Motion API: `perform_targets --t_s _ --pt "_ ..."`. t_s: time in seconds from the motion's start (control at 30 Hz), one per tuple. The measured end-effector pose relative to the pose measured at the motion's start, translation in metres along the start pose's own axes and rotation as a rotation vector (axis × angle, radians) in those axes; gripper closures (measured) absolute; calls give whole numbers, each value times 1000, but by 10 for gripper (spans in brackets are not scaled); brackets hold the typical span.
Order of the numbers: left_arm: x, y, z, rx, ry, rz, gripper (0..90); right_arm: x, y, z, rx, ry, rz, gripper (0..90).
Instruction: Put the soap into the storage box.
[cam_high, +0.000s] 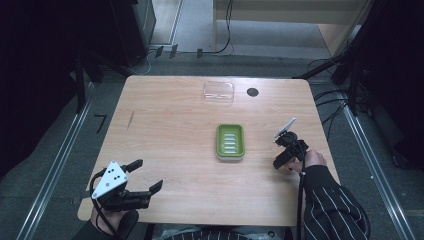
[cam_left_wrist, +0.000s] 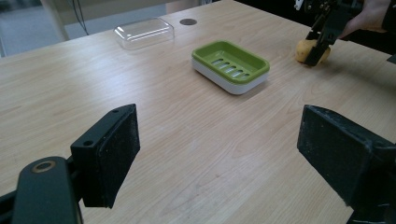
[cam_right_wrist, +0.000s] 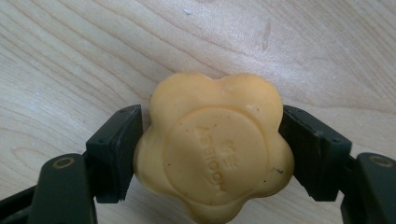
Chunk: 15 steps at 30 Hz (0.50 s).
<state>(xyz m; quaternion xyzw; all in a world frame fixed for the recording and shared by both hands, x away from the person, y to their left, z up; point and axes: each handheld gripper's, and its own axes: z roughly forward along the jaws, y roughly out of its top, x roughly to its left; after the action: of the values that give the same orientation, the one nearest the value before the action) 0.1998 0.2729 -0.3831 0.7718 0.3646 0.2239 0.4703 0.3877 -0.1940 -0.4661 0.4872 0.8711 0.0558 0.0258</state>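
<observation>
The soap (cam_right_wrist: 212, 149), a yellow flower-shaped bar, lies on the table (cam_high: 165, 135) right of the green dish (cam_high: 230, 142), clamped between the right gripper's (cam_right_wrist: 212, 154) jaws. The left gripper (cam_high: 145, 175) hovers with jaws wide apart, holding nothing, at the near left corner.

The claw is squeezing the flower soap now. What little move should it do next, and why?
Probably lift it a little. The right claw is shut on the orange flower-shaped soap, which seems to rest on the table. The green soap dish sits empty nearby, so raising the soap should let it travel there.
</observation>
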Motion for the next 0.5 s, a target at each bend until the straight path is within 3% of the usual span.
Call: perform_targets --t_s 0.5 --pt "0 -3 -5 -4 14 -10 136 7 8 -13 -63 -2 -35 262"
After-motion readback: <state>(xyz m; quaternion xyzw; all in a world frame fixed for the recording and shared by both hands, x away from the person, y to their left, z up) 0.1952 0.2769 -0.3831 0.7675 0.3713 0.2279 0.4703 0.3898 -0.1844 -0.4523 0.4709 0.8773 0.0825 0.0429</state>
